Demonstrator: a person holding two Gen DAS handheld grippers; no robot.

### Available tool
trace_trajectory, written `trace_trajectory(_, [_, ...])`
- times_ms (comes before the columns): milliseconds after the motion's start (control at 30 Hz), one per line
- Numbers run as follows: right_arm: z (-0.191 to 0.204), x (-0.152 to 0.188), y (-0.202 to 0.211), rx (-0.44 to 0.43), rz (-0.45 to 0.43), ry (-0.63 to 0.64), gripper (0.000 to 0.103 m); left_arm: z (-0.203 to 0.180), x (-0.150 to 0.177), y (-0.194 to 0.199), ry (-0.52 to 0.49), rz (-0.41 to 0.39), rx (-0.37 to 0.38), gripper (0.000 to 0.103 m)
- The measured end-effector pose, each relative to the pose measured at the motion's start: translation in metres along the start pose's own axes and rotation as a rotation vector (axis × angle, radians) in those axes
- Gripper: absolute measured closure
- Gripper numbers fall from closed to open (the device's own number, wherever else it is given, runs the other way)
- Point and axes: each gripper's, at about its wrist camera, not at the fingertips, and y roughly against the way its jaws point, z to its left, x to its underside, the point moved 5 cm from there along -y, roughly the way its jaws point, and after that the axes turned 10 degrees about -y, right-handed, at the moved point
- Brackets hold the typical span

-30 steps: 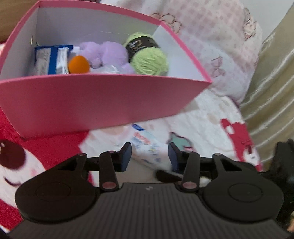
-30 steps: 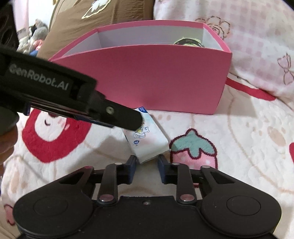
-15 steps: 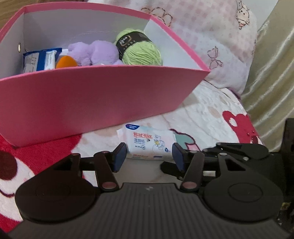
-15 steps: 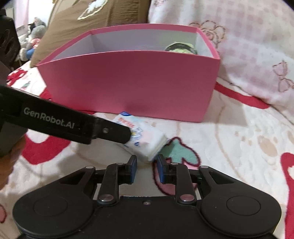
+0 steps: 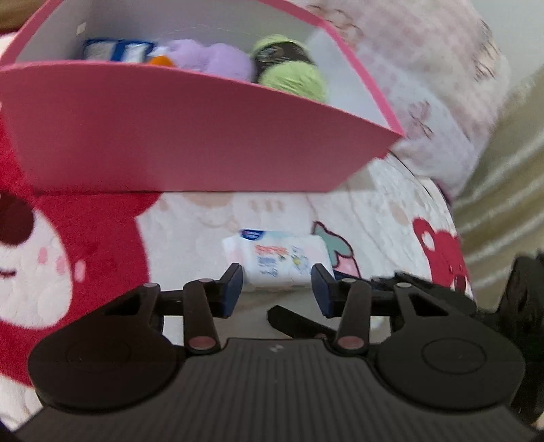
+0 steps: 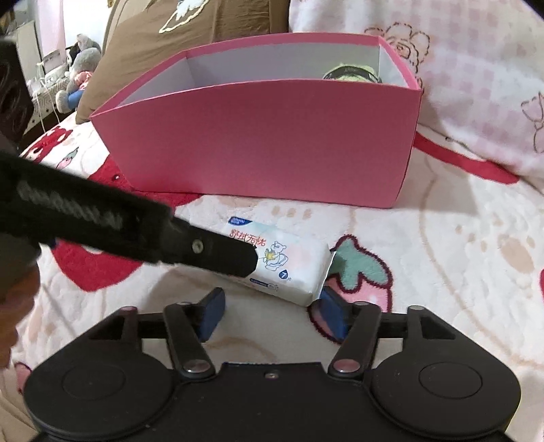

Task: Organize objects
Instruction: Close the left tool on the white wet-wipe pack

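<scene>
Tissues in a small white soft pack (image 6: 289, 263) lie on the fluffy white blanket with red bears (image 6: 459, 258), just in front of the tall pink cardboard box (image 6: 265, 146). The left gripper (image 5: 277, 287) is closing around the near end of the pack, with gaps still showing at both pads. The right gripper (image 6: 273, 314) is opening, and the pack's corner sits just beside its right pad.

A home bedroom. The near surface is a bed spread with a fleecy blanket (image 6: 442, 244) printed with red bears and strawberries. Far behind it lean a pink checked pillow (image 6: 476, 68) and a brown cushion (image 6: 210, 30). At far left sits a grey stuffed toy (image 6: 80, 68). A pink storage box (image 6: 265, 142) on the bed holds a purple plush (image 5: 210, 57) and green yarn (image 5: 292, 76).
</scene>
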Motion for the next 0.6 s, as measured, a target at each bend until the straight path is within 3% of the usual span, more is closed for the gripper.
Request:
trace_trajectory(67, [0.001,0.000,0.000,0.000,0.001,0.005,0.033,0.009,-0.005,0.003,0.067,-0.022,0.010,0.060])
trace_trajectory(167, [0.001,0.002,0.000,0.001,0.001,-0.007,0.030,0.012,-0.008,-0.002,0.068,0.004,0.031,0.062])
trace_trajectory(367, [0.002,0.002,-0.003,-0.003,-0.003,-0.054,0.024,0.000,-0.004,-0.008,-0.006,-0.001,0.055,0.063])
trace_trajectory(600, [0.011,0.000,-0.010,0.061,0.004,-0.055,0.020,-0.014,0.006,-0.003,-0.034,0.014,0.003,0.064])
